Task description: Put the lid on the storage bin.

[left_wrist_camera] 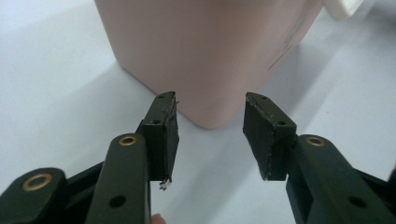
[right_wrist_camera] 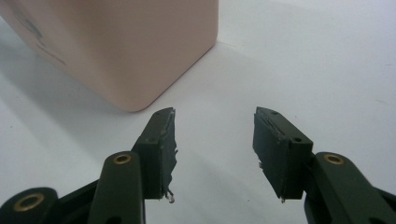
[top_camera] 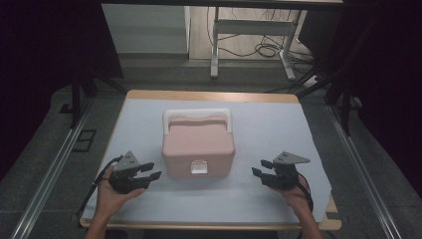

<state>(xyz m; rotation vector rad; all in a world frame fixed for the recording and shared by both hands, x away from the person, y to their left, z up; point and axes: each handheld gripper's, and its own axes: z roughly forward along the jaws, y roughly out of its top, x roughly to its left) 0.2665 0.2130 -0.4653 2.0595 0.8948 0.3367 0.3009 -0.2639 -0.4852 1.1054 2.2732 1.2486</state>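
Now the pink lidded box (top_camera: 198, 144) with a white handle (top_camera: 197, 115) is sitting in the middle of the white table cover (top_camera: 278, 124); the left gripper (top_camera: 154, 171) and the right gripper (top_camera: 259, 167) are flanking it, both with jaws apart, holding nothing, near its front corners.

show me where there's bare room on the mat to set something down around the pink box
The white mat lies bare on both sides of the pink box, widest between the box and the mat's right edge, and in a strip behind the white handle. The front is crowded: the left gripper and right gripper, jaws open, flank the box's front corners.
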